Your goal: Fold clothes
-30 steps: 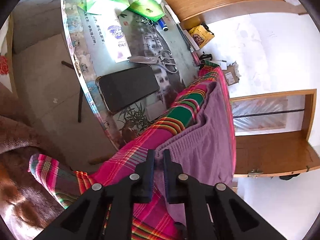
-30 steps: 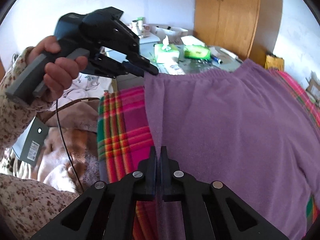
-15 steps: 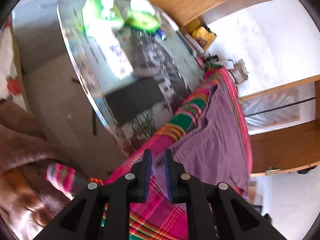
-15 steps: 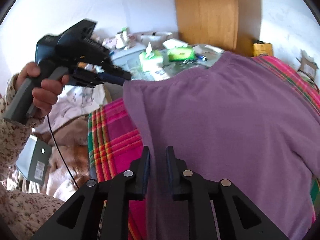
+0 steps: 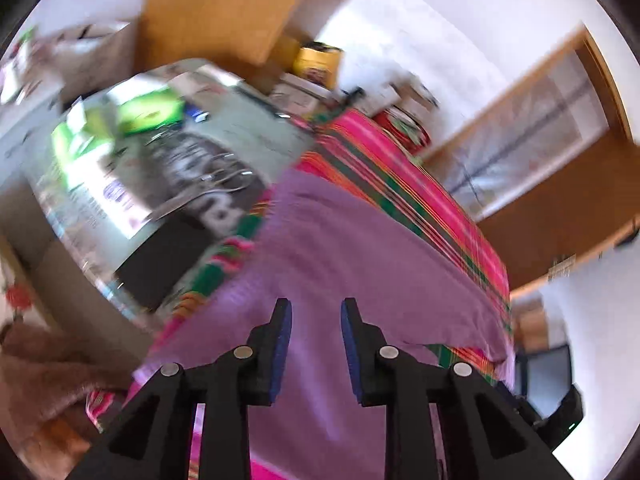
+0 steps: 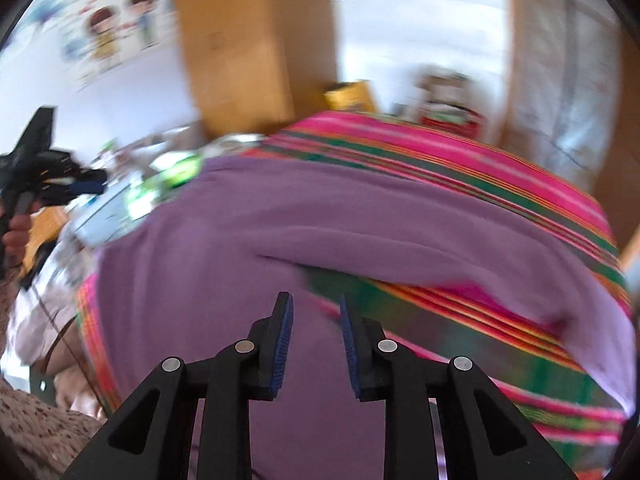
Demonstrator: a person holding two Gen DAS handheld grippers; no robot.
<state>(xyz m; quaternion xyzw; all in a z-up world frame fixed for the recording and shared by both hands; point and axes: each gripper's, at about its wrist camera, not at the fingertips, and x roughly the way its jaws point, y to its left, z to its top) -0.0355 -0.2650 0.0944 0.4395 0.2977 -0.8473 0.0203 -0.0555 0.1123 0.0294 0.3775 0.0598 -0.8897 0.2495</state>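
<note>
Right wrist view: both tongs, right gripper (image 6: 316, 332) & left gripper (image 5: 316, 336), are opening w/ nothing pinched, so next regrip the purple trousers (image 6: 360, 220) at an edge, smooth before creasing.

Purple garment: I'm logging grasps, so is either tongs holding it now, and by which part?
Neither. Both the left tongs and right tongs are opening with nothing between their pads; the purple garment lies loose on the striped blanket.

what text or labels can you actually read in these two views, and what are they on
None is legible.
printed sheet under the glass tabletop: coloured print, too blurred to read.
green packets: markings blurred.
yellow packet: label blurred.
cartoon wall poster: figures show, any lettering smeared.
</note>
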